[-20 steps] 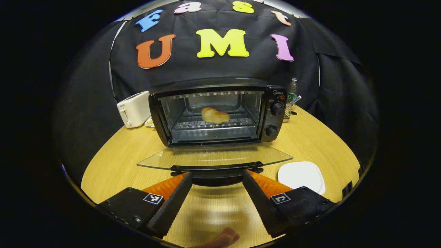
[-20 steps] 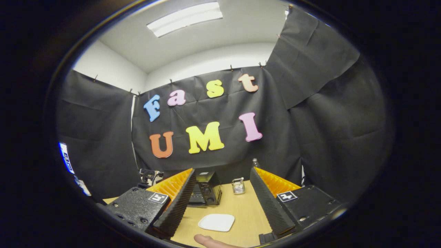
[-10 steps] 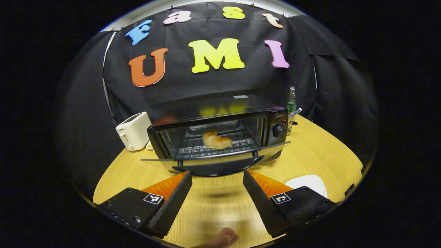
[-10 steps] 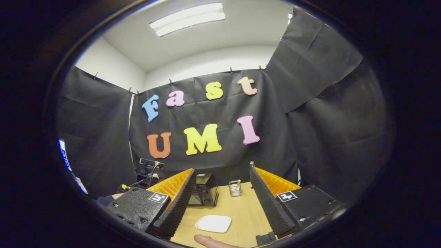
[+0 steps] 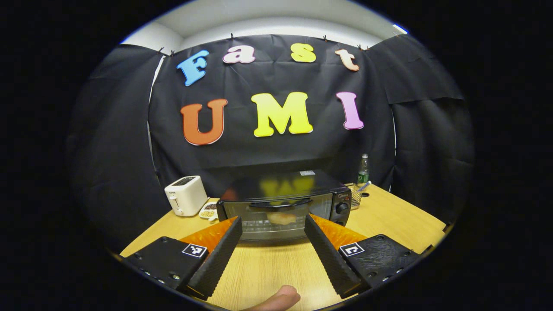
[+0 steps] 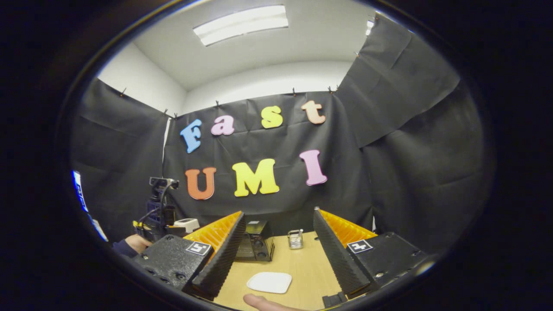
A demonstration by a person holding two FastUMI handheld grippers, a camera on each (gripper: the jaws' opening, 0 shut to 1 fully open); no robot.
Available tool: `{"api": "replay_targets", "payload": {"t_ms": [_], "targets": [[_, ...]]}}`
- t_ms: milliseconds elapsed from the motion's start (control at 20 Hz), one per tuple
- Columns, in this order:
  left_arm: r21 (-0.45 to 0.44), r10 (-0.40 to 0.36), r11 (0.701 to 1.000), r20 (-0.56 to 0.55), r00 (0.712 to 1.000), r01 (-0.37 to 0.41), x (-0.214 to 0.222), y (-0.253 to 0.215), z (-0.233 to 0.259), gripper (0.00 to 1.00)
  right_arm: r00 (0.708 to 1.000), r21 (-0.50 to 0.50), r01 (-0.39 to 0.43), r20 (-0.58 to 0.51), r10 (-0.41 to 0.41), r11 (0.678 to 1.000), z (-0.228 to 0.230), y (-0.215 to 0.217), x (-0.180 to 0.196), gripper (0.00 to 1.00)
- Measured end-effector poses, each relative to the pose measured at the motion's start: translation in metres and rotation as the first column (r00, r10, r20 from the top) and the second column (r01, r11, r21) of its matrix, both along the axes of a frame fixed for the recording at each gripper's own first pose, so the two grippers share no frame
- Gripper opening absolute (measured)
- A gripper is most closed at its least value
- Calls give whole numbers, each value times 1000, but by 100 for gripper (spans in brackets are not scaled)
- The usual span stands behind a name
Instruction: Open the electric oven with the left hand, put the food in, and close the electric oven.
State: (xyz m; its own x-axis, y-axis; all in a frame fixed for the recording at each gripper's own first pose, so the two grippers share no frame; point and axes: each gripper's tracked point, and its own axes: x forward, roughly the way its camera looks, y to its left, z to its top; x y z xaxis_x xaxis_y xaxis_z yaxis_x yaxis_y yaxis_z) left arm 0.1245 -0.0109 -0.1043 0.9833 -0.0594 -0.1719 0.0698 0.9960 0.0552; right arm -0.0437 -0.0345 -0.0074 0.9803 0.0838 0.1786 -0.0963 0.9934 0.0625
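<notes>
Oven door's shut, the electric oven [image 5: 283,205] at 12 o'clock on the tabletop [image 5: 268,270], food [image 5: 281,217] inside behind the glass. Left hand-held gripper [image 5: 271,224] spread wide, empty; right hand-held gripper [image 6: 279,219] likewise agape.

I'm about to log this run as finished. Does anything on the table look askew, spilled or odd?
Nothing stands out. The oven sits squarely on the table with its door shut and the food inside on the rack. The toaster stands upright beside it, and the white plate lies flat and bare.
</notes>
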Motion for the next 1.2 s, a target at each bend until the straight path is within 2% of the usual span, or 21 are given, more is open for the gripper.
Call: {"api": "replay_targets", "payload": {"t_ms": [250,450,600,650,750,800,950,1200], "targets": [[-23,20,1000,76,997,-18,-53,10,51,95,1000,-11,15,19,-14,1000,9,12,-4,100],[-13,57,998,132,990,-56,-98,23,81,95,1000,-11,-4,10,4,1000,9,25,-4,100],[-15,68,998,169,983,-66,-130,24,91,95,1000,-25,-4,12,5,1000,10,30,-6,100],[-21,64,998,170,983,-61,-140,20,90,100,1000,-29,-4,10,4,1000,10,31,-7,100],[-36,54,998,174,983,-48,-156,14,91,100,1000,-38,-10,7,10,999,10,36,-8,100],[-39,58,998,187,981,-51,-163,14,93,95,1000,-44,-12,4,12,999,10,38,-8,100],[-50,86,996,214,973,-76,-183,21,97,95,1000,-63,-19,-7,19,998,7,44,-7,100],[-60,108,994,224,969,-96,-196,30,99,95,994,-112,-30,-104,19,993,-14,60,2,99]]}}
